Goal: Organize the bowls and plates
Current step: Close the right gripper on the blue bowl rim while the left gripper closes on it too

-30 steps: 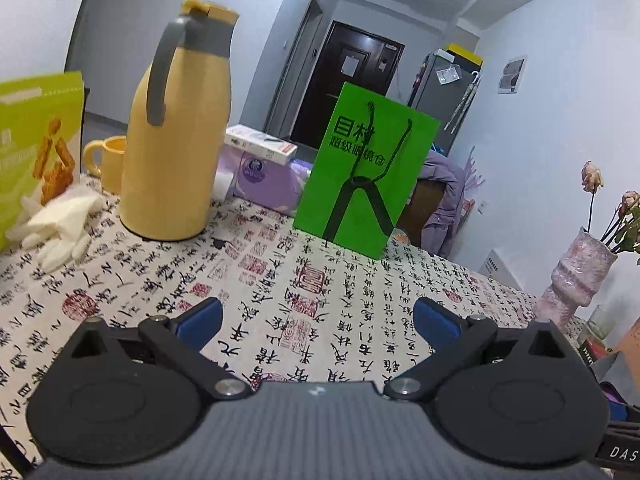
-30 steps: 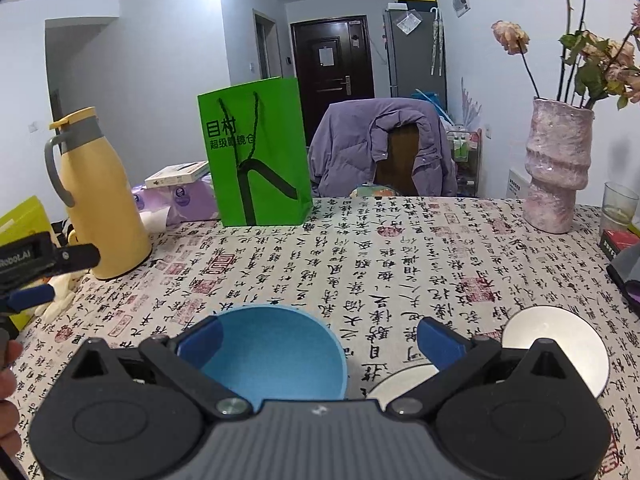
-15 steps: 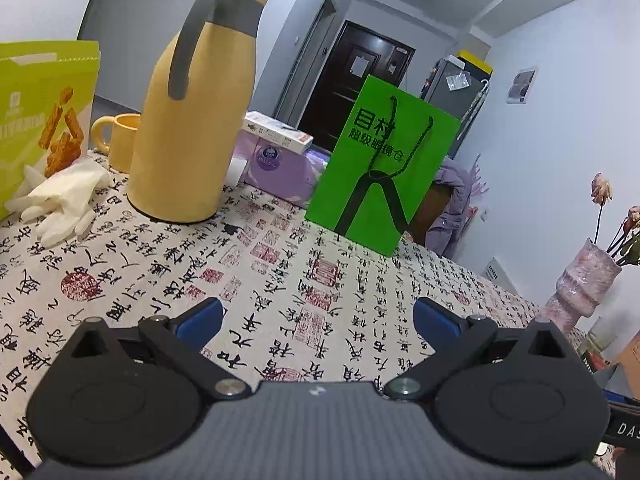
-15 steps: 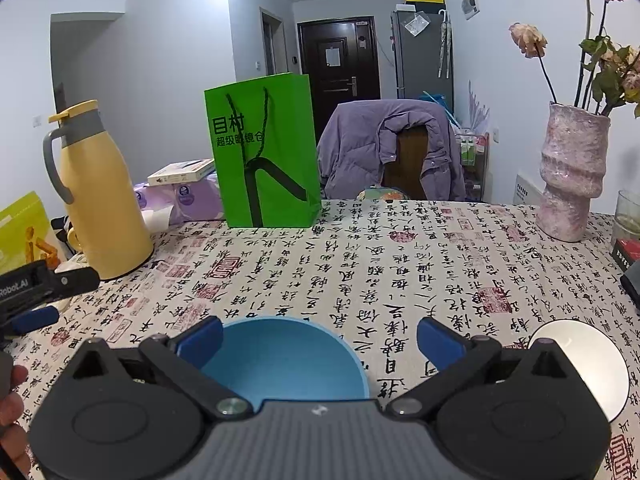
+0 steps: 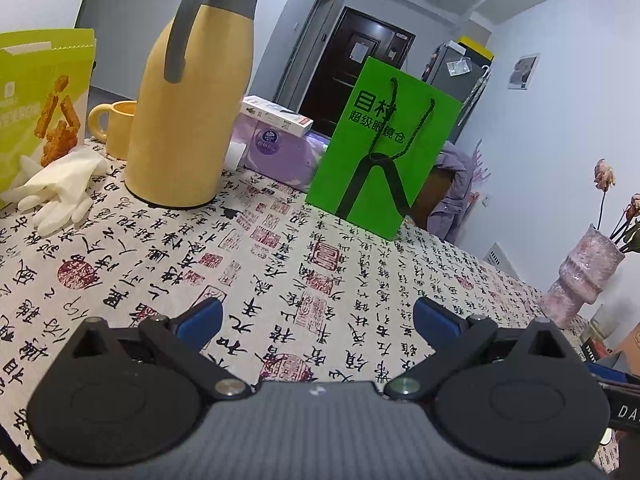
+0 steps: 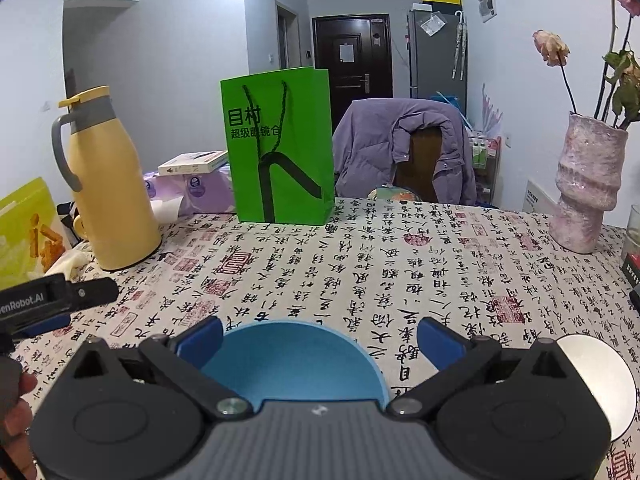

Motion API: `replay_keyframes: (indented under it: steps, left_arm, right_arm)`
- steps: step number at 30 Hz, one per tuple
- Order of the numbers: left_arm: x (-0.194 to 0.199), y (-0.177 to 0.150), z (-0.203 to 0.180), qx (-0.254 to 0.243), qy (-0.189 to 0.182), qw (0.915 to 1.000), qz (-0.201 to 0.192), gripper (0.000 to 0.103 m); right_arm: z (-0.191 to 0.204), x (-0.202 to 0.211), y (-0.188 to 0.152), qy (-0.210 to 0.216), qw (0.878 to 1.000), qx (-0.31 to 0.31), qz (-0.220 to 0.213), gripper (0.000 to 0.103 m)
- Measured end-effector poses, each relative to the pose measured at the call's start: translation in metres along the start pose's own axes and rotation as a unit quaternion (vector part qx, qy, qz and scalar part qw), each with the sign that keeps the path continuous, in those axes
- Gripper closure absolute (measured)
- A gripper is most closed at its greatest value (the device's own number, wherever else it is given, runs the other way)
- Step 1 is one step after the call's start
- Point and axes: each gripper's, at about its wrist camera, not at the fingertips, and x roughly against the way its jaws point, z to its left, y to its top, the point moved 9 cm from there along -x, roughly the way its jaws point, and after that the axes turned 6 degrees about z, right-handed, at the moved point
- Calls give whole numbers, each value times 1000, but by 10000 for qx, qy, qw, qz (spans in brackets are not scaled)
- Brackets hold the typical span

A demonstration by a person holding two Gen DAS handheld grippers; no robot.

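A blue bowl (image 6: 296, 360) sits on the calligraphy-print tablecloth directly below my right gripper (image 6: 320, 338), which is open; its blue fingertips stand wide, either side of the bowl's far rim, without touching it. A white plate (image 6: 600, 380) lies at the lower right, half hidden by the gripper body. My left gripper (image 5: 318, 320) is open over bare tablecloth with nothing between its fingers; no plate or bowl shows in the left wrist view. In the right wrist view the left gripper's body (image 6: 52, 300) shows at the left edge, held by a hand (image 6: 16, 408).
A yellow thermos jug (image 5: 188, 96), yellow mug (image 5: 114, 128), white gloves (image 5: 60, 188) and a snack box (image 5: 36, 108) stand at the left. A green paper bag (image 6: 280, 144) and purple tissue packs (image 5: 276, 152) stand at the back. A pink vase (image 6: 588, 184) is at the right.
The right gripper has moved forward over the blue bowl, and the second white plate has dropped out of view. The left gripper has drifted left and closer to the jug.
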Motion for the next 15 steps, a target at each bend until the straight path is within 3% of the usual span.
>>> replay_keyframes:
  steps: [8,15]
  left_arm:
    - [-8,-6,2,16,-15,9996,268,0]
    - [-13,-18,-16,-208,-442,9972,563,0]
  right_arm:
    - [8,-13,4,79,9994,296,139,1]
    - [0,-20,-5,4,9993,199,321,8]
